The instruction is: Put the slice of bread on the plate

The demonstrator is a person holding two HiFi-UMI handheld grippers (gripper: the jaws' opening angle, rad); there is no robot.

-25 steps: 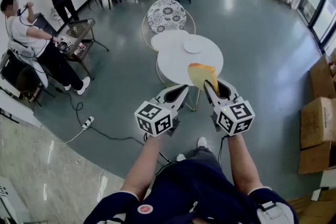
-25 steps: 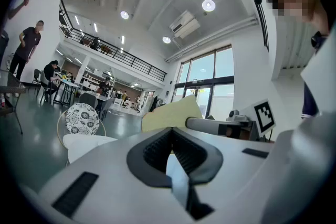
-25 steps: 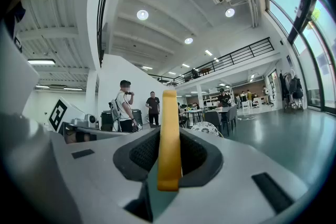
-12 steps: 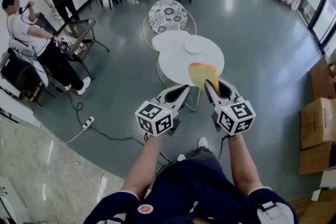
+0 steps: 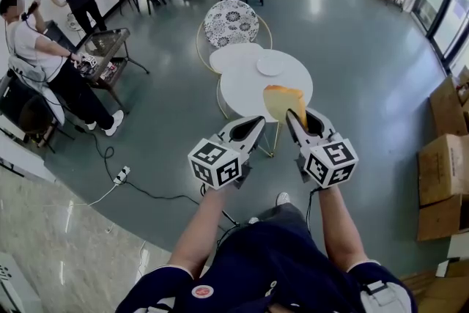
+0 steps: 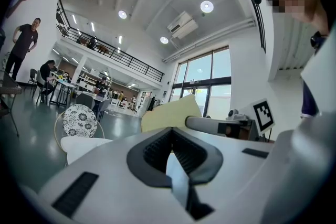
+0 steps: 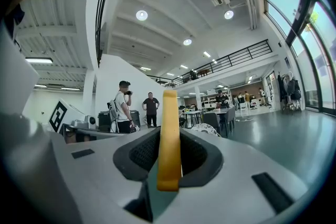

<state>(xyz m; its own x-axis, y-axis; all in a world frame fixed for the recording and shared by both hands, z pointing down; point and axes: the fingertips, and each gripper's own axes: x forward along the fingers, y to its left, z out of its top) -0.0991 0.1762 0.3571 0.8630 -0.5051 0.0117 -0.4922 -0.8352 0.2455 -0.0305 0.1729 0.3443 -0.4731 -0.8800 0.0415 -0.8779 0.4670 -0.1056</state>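
Clamping bread slice [image 7: 169, 134] in right tool [image 5: 300, 119]

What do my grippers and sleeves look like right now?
The left gripper and right gripper have pale grey plastic bodies and dark grey jaw recesses, each with a white cube bearing black square markers. The person wears a dark navy short-sleeved top.

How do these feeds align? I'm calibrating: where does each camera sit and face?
Head view: on the person's head, looking steeply down at table and plate; both forearms, left gripper, right gripper show.
Left gripper view: on the left gripper, level along its shut jaws.
Right gripper view: on the right gripper, level along jaws shut on the bread slice.
All share the bread slice.
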